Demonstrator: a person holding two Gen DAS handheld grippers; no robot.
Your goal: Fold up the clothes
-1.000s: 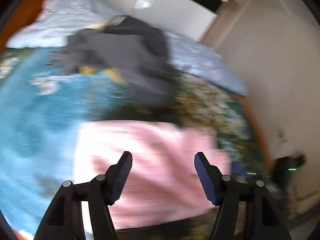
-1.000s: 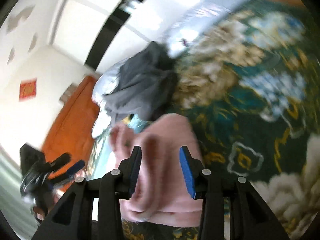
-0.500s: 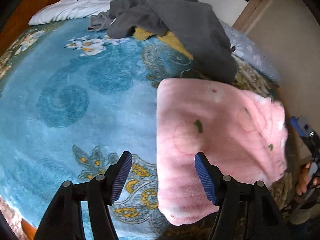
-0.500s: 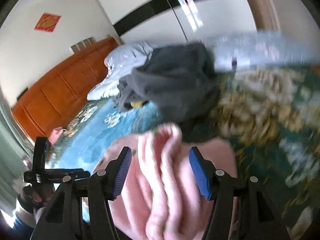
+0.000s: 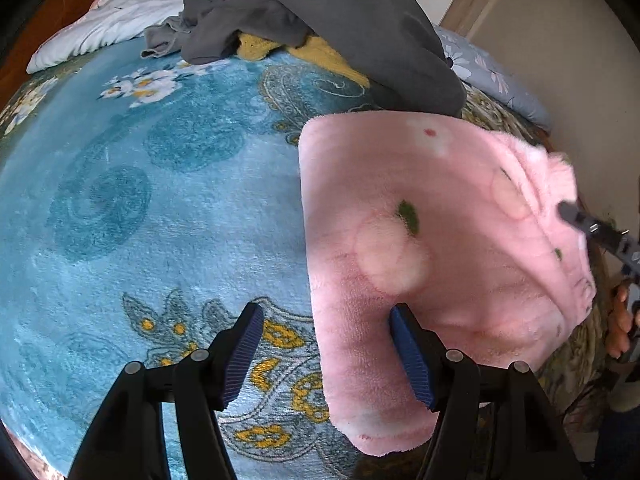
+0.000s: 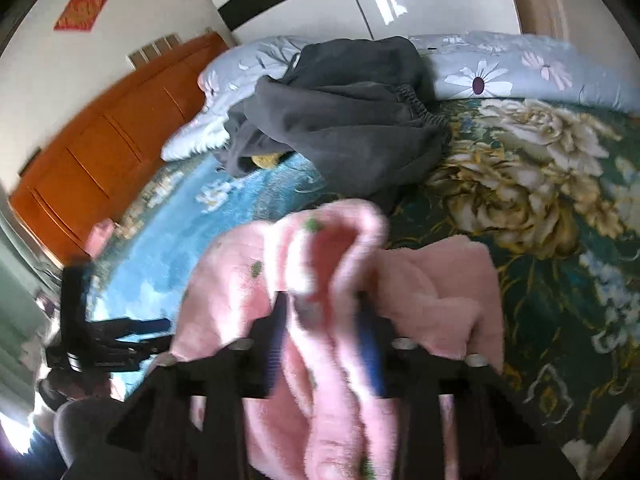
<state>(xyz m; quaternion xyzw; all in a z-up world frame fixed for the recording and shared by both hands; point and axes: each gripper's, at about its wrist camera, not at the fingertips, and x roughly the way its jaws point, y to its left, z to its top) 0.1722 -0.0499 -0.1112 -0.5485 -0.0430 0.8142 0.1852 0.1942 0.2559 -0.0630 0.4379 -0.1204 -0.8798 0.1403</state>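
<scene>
Left wrist view: left gripper point(image 5: 326, 350) at bottom centre, jaws apart and empty. Its left pad hangs over the blue blanket point(image 5: 152, 216); its right pad sits over the left edge of the pink garment point(image 5: 432, 248), so that edge lies between the pads w/o being pinched. The pink garment, fluffy w/ pale circles and small green marks, lies spread flat across centre right. Upper centre: a heap of grey clothes point(image 5: 340, 12) w/ a yellow item point(image 5: 256, 46) poking out underneath, touching the pink garment's top edge. Upper left: a pale floral pillow point(image 5: 132, 4). At right edge, the right gripper point(image 5: 576, 216) meets the garment's bunched far corner; a hand point(image 5: 620, 320) shows just below it, lower right.

Right wrist view, blurry: right gripper point(image 6: 324, 344) at bottom centre, jaws closing w/ a thick fold of the pink garment point(image 6: 304, 280) between them; pads appear to press on the cloth, which bulges up above the fingers and drapes down over them. Rest of the garment lies to the right at centre. Grey clothes point(image 6: 344, 120) sit upper centre, pillow point(image 6: 500, 68) behind them at upper right. Dark green floral blanket point(image 6: 560, 200) fills the right side. Orange wooden headboard point(image 6: 92, 160) at left. Left gripper point(image 6: 120, 336) shows dark at lower left.
</scene>
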